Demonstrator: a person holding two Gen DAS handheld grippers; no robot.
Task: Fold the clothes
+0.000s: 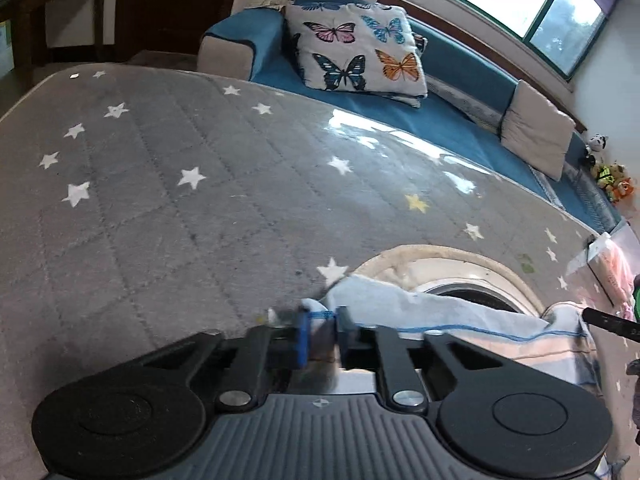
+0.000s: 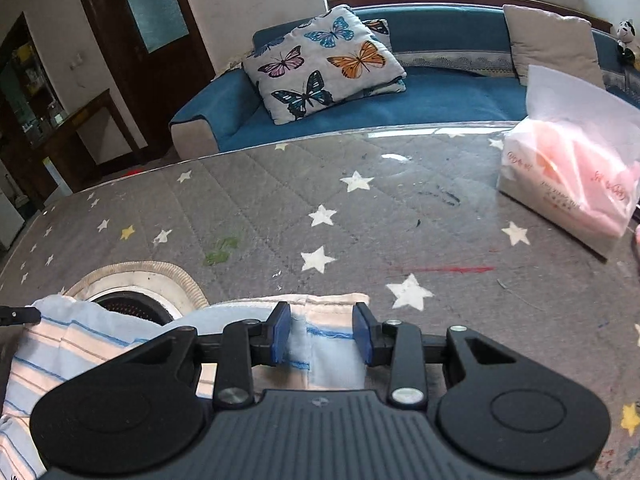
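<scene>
Left gripper (image 1: 322, 334), jaws closed on the striped cloth's (image 1: 440, 312) left corner. The cloth lies on the star-patterned table cover (image 1: 180, 208), its long axis running left to right between the tongs (partly over a round opening). Right gripper (image 2: 322, 330), jaws apart, straddles the right corner, pads not yet pressing.

Bare tabletop (image 2: 280, 208) ahead; tissue pack (image 2: 568, 184) right
</scene>
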